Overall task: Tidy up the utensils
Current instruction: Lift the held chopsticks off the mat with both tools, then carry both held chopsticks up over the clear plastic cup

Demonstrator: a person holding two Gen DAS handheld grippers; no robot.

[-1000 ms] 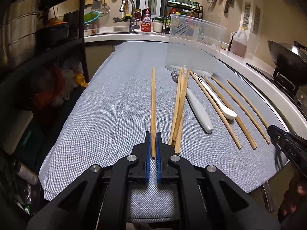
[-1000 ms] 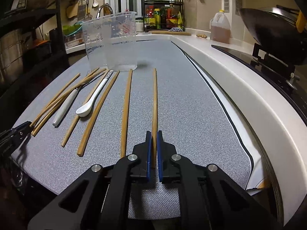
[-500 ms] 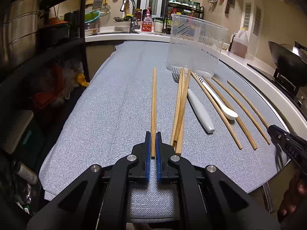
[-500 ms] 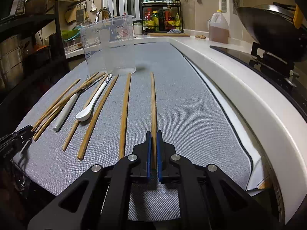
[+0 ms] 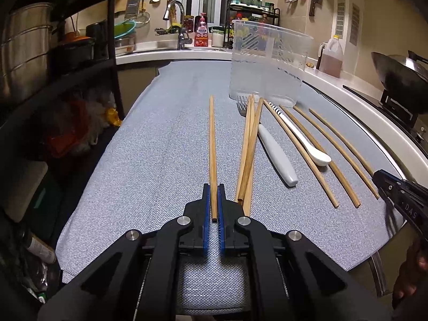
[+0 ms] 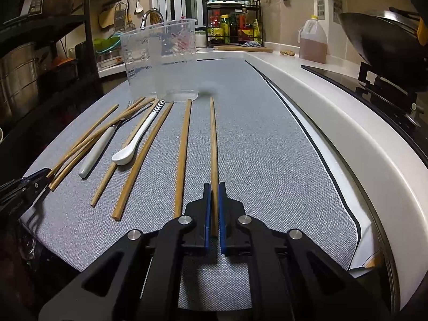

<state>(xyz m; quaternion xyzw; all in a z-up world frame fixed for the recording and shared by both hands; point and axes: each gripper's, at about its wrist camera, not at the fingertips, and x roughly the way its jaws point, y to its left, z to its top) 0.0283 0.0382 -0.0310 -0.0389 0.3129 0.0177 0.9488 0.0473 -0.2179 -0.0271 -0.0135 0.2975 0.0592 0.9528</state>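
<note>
Left hand-held gripper is clamped on one slender, straight wooden chopstick. Right hand-held gripper is clamped on another chopstick, plain and light brown.

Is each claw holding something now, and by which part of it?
Yes. The left claw grips the leftmost chopstick at its near end; the right claw grips the rightmost chopstick at its near end.

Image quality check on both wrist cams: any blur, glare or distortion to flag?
Left wrist: sharp, dim warm light, shelf side in deep shadow; fisheye bends the counter edge; clear container reads faintly against clutter. Right wrist: sharp too, window glare top centre; the wok is nearly black; the mat bows outward.
</note>
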